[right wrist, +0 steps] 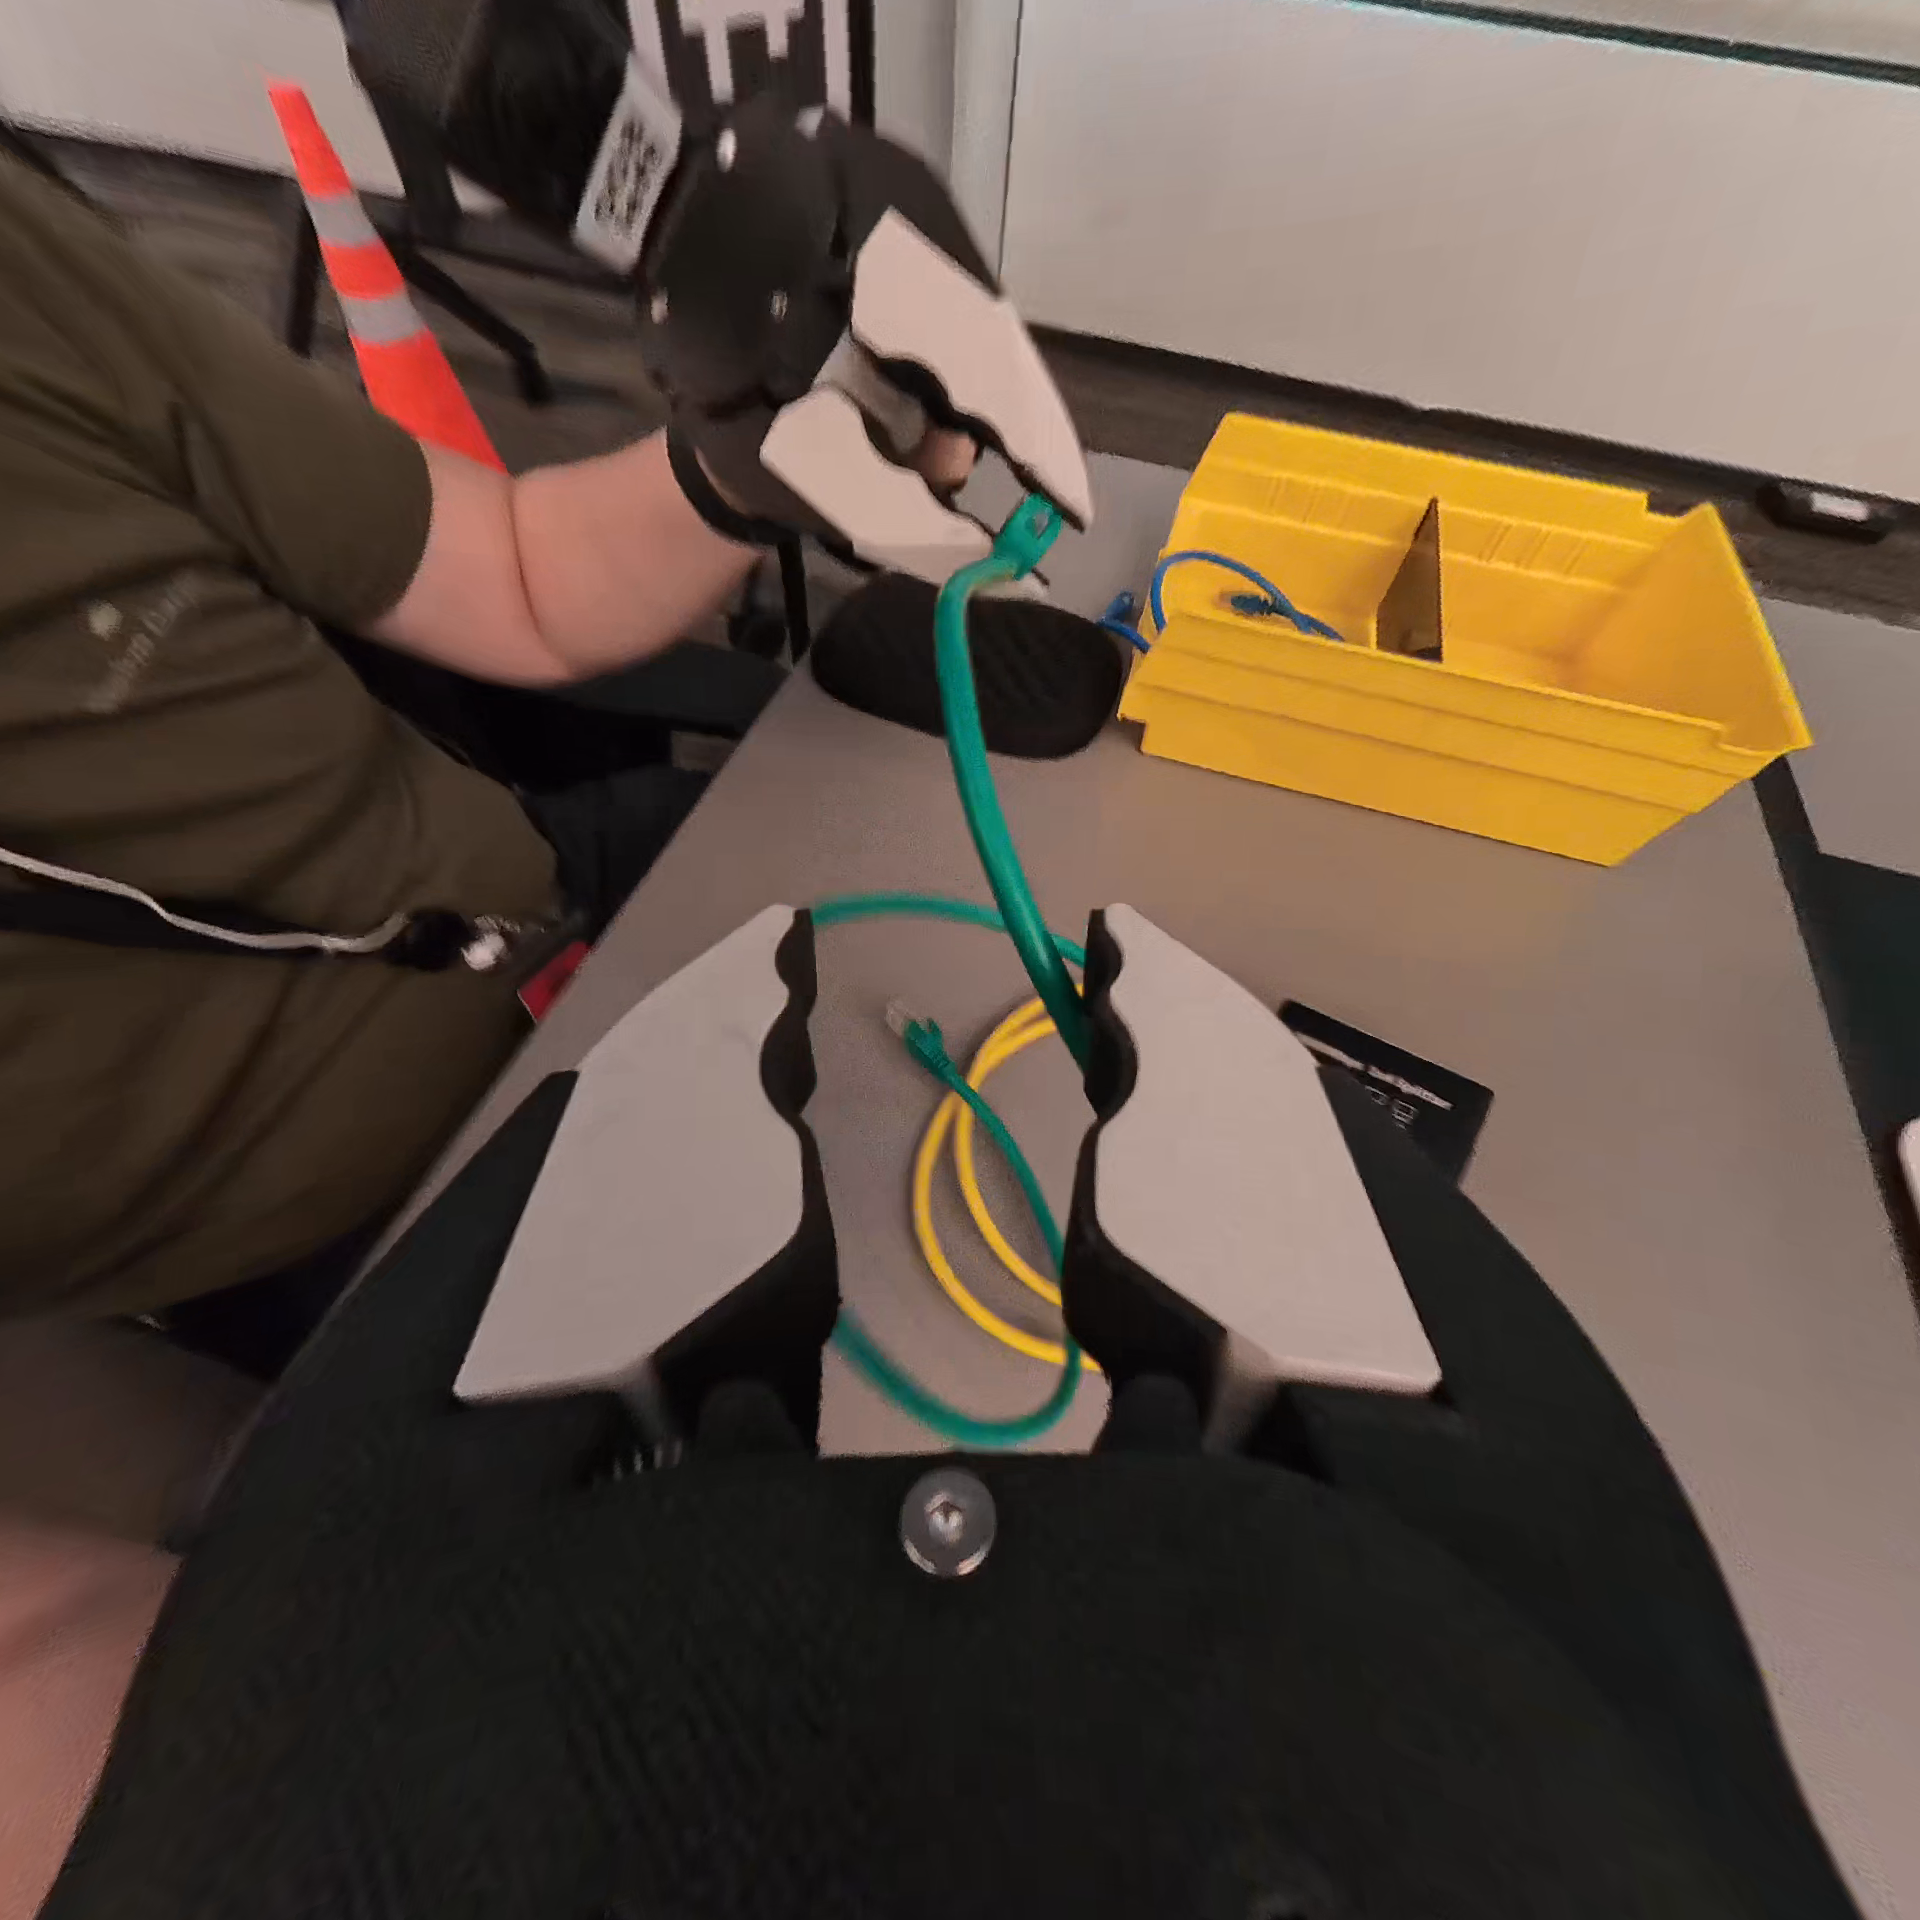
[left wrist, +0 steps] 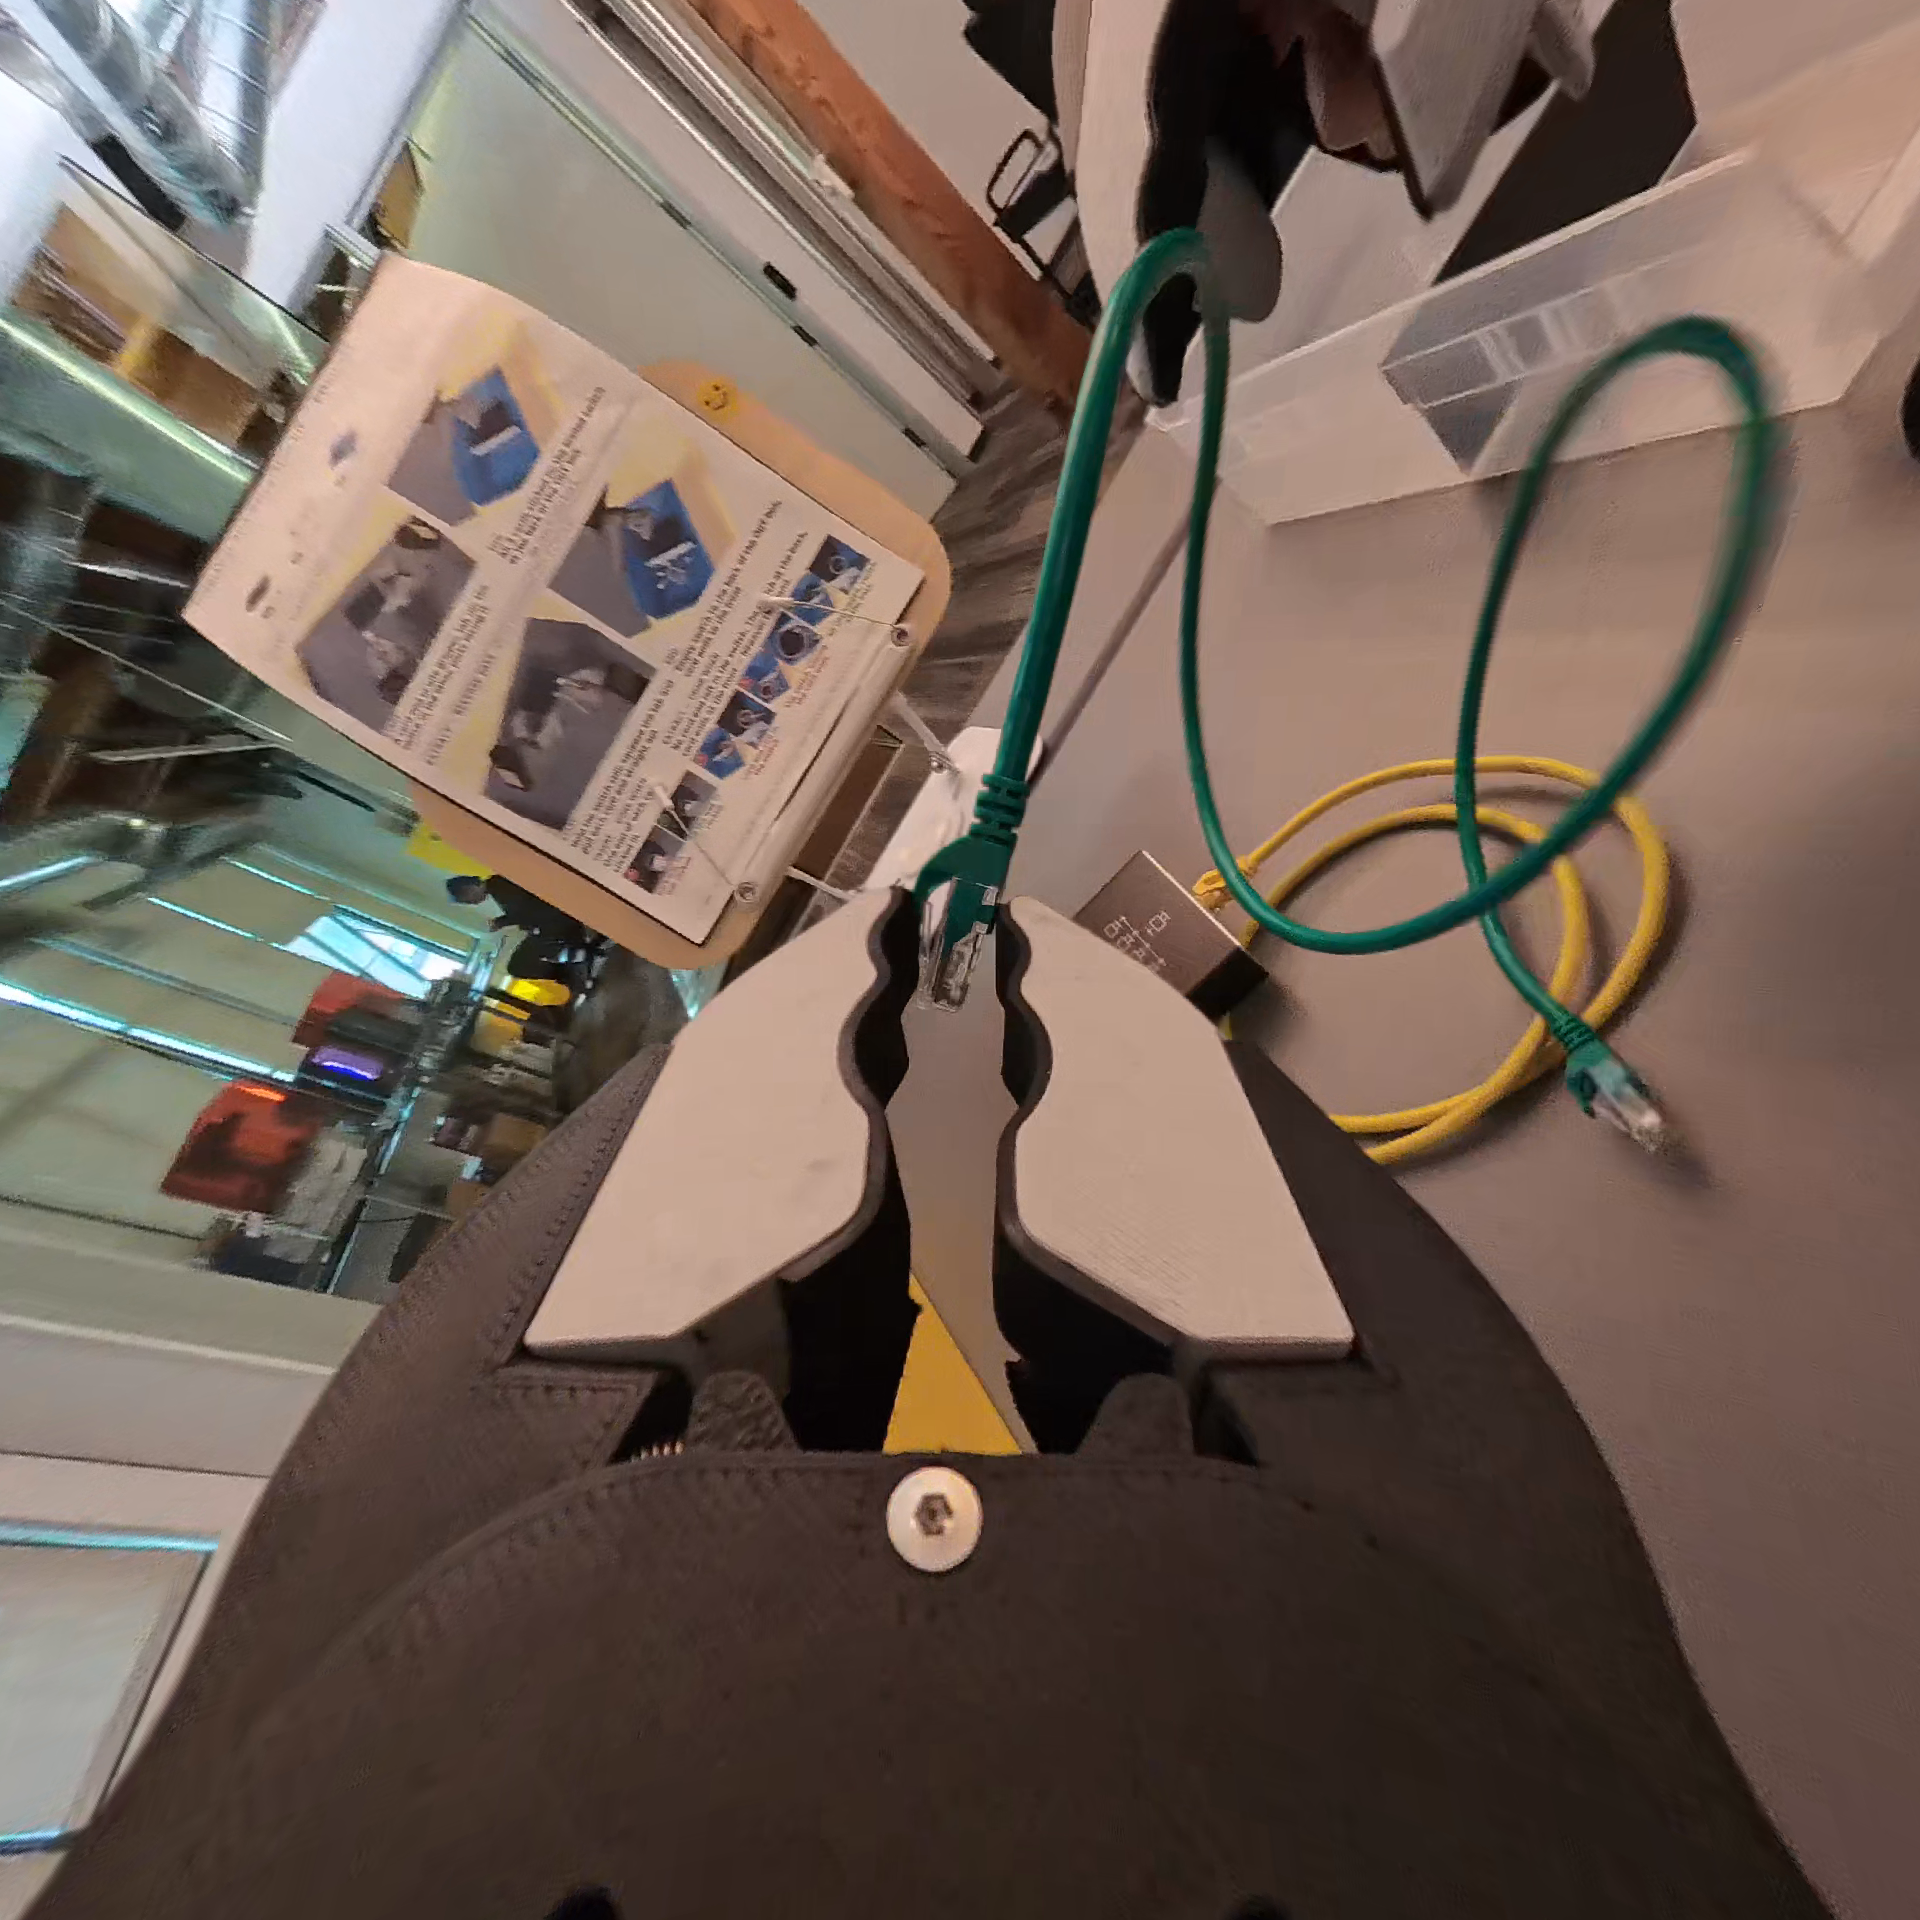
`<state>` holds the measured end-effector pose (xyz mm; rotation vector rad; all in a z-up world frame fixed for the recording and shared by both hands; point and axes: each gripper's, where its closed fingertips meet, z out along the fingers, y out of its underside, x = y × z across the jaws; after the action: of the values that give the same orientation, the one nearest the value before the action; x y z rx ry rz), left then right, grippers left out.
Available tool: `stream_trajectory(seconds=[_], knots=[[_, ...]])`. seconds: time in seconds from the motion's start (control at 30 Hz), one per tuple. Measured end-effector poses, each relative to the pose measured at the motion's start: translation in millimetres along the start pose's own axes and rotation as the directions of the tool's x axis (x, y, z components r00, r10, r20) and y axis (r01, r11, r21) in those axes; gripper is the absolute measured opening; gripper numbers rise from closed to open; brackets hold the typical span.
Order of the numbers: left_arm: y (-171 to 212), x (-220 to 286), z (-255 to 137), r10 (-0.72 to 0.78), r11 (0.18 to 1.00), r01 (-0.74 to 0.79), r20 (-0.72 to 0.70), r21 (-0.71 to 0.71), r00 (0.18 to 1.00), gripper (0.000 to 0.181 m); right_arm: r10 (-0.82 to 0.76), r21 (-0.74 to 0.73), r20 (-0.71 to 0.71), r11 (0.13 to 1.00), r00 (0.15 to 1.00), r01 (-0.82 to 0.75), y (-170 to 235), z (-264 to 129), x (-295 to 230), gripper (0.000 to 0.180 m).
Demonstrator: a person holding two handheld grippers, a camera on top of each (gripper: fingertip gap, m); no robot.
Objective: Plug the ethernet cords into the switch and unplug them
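The green cord's plug (left wrist: 956, 951) is clamped in the left gripper (left wrist: 954, 935), raised above the worktop (left wrist: 1558, 1403). The switch (left wrist: 1169, 930) lies just beyond-right. The right gripper (right wrist: 945, 997) is spread, cord (right wrist: 1023, 914) brushing one finger.

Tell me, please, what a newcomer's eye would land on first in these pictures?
Probably the green ethernet cord, one plug pinched at the tips of the left gripper and its length looping past the open right gripper down to the grey table. Next, the coiled yellow cord under it and the bright yellow bin at the table's far end.
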<state>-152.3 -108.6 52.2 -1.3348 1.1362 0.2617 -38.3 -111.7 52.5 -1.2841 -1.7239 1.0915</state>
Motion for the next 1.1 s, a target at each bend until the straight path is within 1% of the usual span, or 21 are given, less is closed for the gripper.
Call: stream_trajectory(seconds=[0.07, 0.1, 0.2, 0.23, 0.27, 0.3, 0.33, 0.37, 0.4, 0.43, 0.47, 0.5, 0.53, 0.63, 0.67, 0.77, 0.83, 0.9, 1.0, 1.07, 1.1], knots=[[-1, -1, -2, -0.008, 1.0, 0.008, 0.015, 0.006, 1.0, 0.014, 0.09, 0.045, 0.017, 0.995, 0.996, -0.091, -12, 0, 1, 0.05], [0, -2, -2, -0.019, 1.0, 0.019, 0.024, 0.003, 1.0, 0.014, 0.143, 0.062, 0.002, 0.988, 0.99, -0.143, -18, 0, 5, 0.05], [5, -7, -1, -0.034, 0.999, 0.035, 0.05, -0.017, 0.998, 0.014, 0.299, 0.139, -0.062, 0.948, 0.952, -0.288, -36, 0, 21, 0.054], [6, -9, -1, -0.04, 0.999, 0.041, 0.06, -0.017, 0.997, 0.013, 0.343, 0.173, -0.111, 0.931, 0.933, -0.322, -41, -3, 30, 0.054], [6, -10, -1, -0.045, 0.999, 0.046, 0.068, -0.014, 0.997, 0.013, 0.378, 0.202, -0.182, 0.918, 0.908, -0.341, -42, -9, 42, 0.055], [7, -12, -1, -0.051, 0.999, 0.052, 0.076, -0.013, 0.996, 0.013, 0.39, 0.232, -0.225, 0.911, 0.893, -0.34, -45, -16, 47, 0.056], [7, -15, -2, -0.056, 0.998, 0.057, 0.088, -0.01, 0.995, 0.013, 0.392, 0.267, -0.232, 0.906, 0.89, -0.329, -51, -21, 47, 0.052], [7, -17, -2, -0.064, 0.998, 0.065, 0.093, -0.007, 0.994, 0.014, 0.378, 0.304, -0.195, 0.901, 0.905, -0.311, -61, -24, 40, 0.045], [7, -20, -3, -0.073, 0.997, 0.073, 0.098, 0.002, 0.993, 0.013, 0.351, 0.332, -0.121, 0.896, 0.929, -0.295, -72, -22, 27, 0.035], [6, -22, -4, -0.08, 0.997, 0.079, 0.107, 0.015, 0.991, 0.013, 0.323, 0.344, -0.026, 0.891, 0.946, -0.295, -81, -15, 11, 0.029], [5, -25, -5, -0.086, 0.996, 0.084, 0.111, 0.023, 0.99, 0.013, 0.314, 0.33, 0.066, 0.889, 0.947, -0.317, -85, -3, -2, 0.029], [5, -27, -6, -0.088, 0.996, 0.085, 0.115, 0.028, 0.99, 0.013, 0.324, 0.285, 0.139, 0.892, 0.936, -0.351, -84, 12, -12, 0.03], [4, -28, -8, -0.085, 0.996, 0.081, 0.122, 0.034, 0.989, 0.013, 0.343, 0.231, 0.182, 0.896, 0.921, -0.38, -80, 30, -17, 0.034], [0, -30, -12, -0.065, 0.997, 0.059, 0.132, 0.048, 0.989, 0.013, 0.446, 0.121, 0.199, 0.872, 0.873, -0.474, -62, 76, -8, 0.041], [-2, -30, -14, -0.056, 0.997, 0.05, 0.133, 0.054, 0.99, 0.013, 0.477, 0.135, 0.217, 0.849, 0.852, -0.51, -62, 84, -3, 0.043], [-7, -25, -19, -0.035, 0.997, 0.027, 0.125, 0.066, 0.991, 0.013, 0.536, 0.272, 0.296, 0.747, 0.791, -0.607, -76, 89, 15, 0.043], [-10, -22, -20, -0.019, 0.998, 0.011, 0.118, 0.069, 0.993, 0.013, 0.535, 0.314, 0.332, 0.714, 0.777, -0.626, -80, 89, 19, 0.043], [-12, -17, -18, -0.008, 0.998, 0.0, 0.106, 0.068, 0.994, 0.013, 0.545, 0.299, 0.359, 0.702, 0.758, -0.646, -78, 93, 18, 0.041], [-13, -11, -14, 0.027, 0.998, -0.032, 0.09, 0.057, 0.996, 0.013, 0.557, 0.24, 0.378, 0.712, 0.739, -0.66, -72, 102, 13, 0.036], [-13, -7, -12, 0.051, 0.997, -0.055, 0.085, 0.046, 0.995, 0.013, 0.545, 0.221, 0.395, 0.725, 0.739, -0.653, -71, 105, 9, 0.024], [-14, -6, -11, 0.06, 0.997, -0.064, 0.083, 0.043, 0.995, 0.013, 0.547, 0.2, 0.394, 0.733, 0.738, -0.65, -69, 108, 7, 0.022]])
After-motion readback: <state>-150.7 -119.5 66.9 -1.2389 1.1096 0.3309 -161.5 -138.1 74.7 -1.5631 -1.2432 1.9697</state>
